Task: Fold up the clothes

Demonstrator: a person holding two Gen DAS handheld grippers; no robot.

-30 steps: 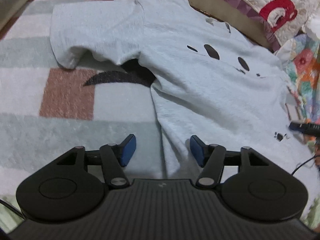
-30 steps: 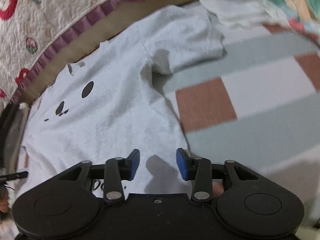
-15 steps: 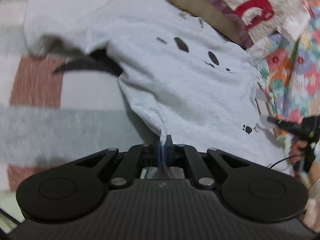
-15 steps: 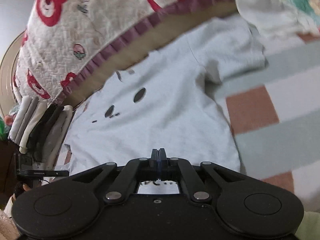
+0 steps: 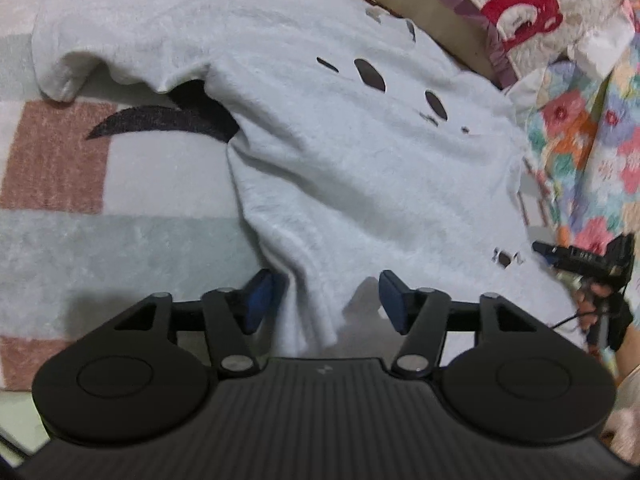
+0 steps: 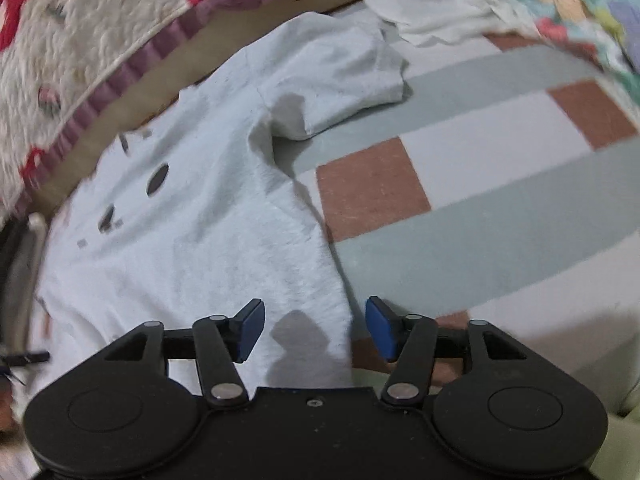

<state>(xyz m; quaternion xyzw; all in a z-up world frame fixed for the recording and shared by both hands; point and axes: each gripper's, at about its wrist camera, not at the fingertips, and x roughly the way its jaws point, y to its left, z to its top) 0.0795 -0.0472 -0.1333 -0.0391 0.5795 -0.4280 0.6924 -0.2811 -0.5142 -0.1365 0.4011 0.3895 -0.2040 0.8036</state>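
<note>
A white T-shirt (image 5: 340, 152) with black face marks lies spread on a checked blanket (image 5: 60, 160); a black curved print shows under its left sleeve. My left gripper (image 5: 324, 300) is open, its jaws either side of the bunched lower left hem corner. The shirt also shows in the right wrist view (image 6: 208, 216). My right gripper (image 6: 316, 330) is open over the lower right hem corner, with the shirt's side edge between its jaws. The other gripper shows at the right edge of the left wrist view (image 5: 580, 260).
A quilted cover with red prints (image 5: 520, 20) and a brown board edge run along the far side. A floral quilt (image 5: 592, 140) lies to the right. White cloth (image 6: 440, 12) and floral fabric lie beyond the right sleeve. Stacked clothes (image 6: 20, 280) sit at left.
Both grippers were shut on the shirt's hem corners half a second ago; both have now opened and let the hem drop onto the blanket.
</note>
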